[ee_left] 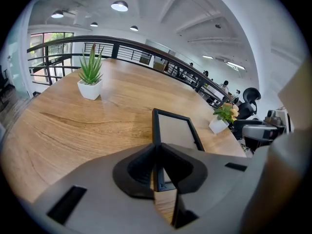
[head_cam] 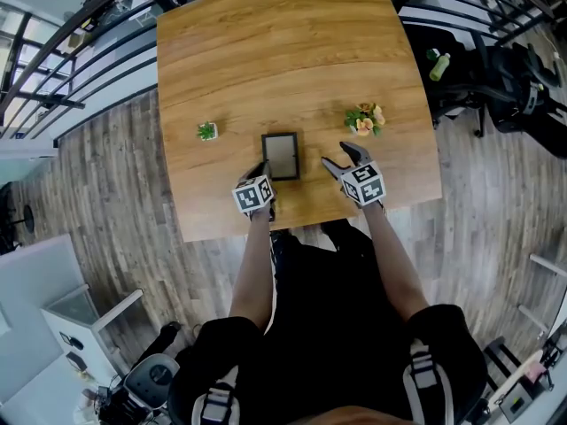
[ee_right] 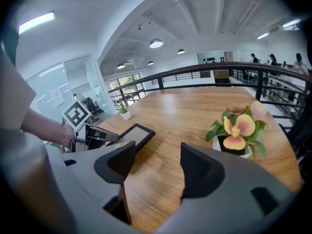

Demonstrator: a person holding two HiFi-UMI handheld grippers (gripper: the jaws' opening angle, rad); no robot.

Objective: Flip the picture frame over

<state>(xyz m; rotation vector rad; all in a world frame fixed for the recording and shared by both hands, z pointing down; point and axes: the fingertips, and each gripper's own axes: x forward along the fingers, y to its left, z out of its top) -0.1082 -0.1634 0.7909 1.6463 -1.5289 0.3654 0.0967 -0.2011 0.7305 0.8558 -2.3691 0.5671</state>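
My left hand-held gripper [head_cam: 263, 168] [ee_left: 157, 152] is closed on the near left edge of the picture frame [head_cam: 281, 156] [ee_left: 175, 130], with the black rim pinched between its jaws. The frame lies on the desk [head_cam: 283, 51] close to my side, pale face up. My right hand-held gripper [head_cam: 341, 158] [ee_right: 151, 167] hangs just beside the frame's right side, jaws wide apart with only bare wood between them.

The desk is a broad top of warm, grained wood with rounded corners. On it, to the left of the frame, stands a small spiky green plant [head_cam: 207, 131] [ee_left: 90, 79] in a white pot, and to the right a pot of orange flowers [head_cam: 365, 119] [ee_right: 239, 133], both well apart from the frame.

Around the desk is a grey plank floor [head_cam: 106, 175], and a curved black railing [head_cam: 53, 69] [ee_left: 146, 45] runs behind it. Black office chairs [head_cam: 518, 78] stand off to the right. Overhead is a white ceiling with round lamps [ee_left: 119, 5]
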